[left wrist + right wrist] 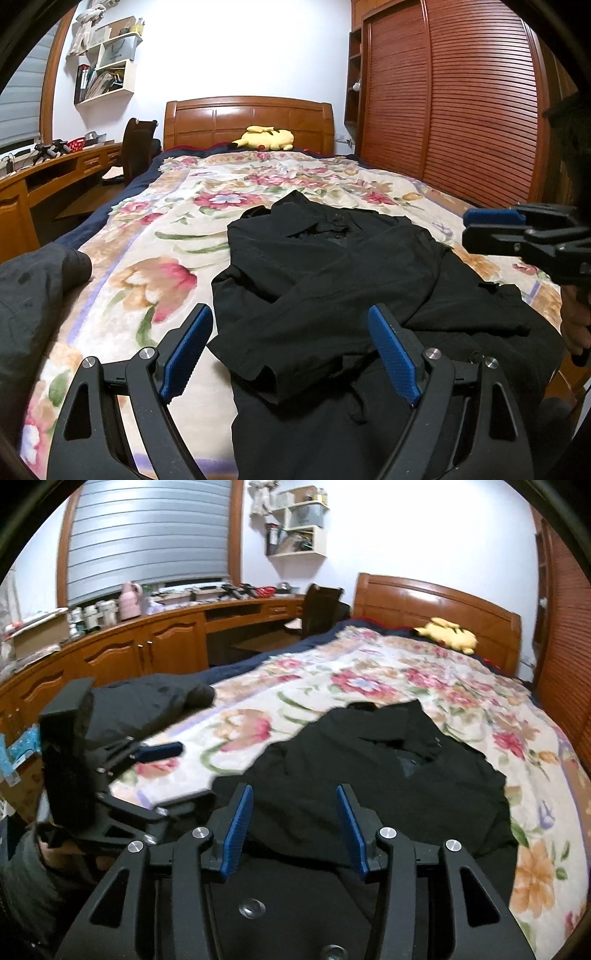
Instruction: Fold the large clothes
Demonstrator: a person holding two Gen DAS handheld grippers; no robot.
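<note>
left view, your left tongs [286,352]: jaws spread wide, blue pads apart, nothing pinched; they hang low over the near hem of the shirt
left view, shirt [332,280]: black, lying partly folded on the blanket in the near half of the bed, collar toward the headboard, one sleeve folded across the body
left view, blanket [155,258]: floral, covers the bed under the shirt
left view, your right tongs [491,229]: seen side-on at the right edge, above the bed's right side, beside the shirt; from here you cannot tell how far the jaws stand apart
left view, jacket [33,295]: a second dark garment bunched at the left edge of the bed, well apart from the shirt
left view, plush [266,138]: yellow, lying against the headboard [249,120]
left view, wardrobe [461,110]: slatted wooden doors along the right
right view, your right tongs [295,827]: jaws partly spread, released, no cloth between the pads; black fabric lies below and beyond them
right view, shirt [388,775]: spread ahead of your tongs, collar pointing to the far end of the bed
right view, your left tongs [155,753]: at the left, held in your hand [55,853], one blue pad showing over the blanket, near the shirt's left edge
right view, jacket [147,701]: heaped behind your left tongs at the bed's edge
right view, desk [147,635]: curved wooden run under the window, cluttered on top
</note>
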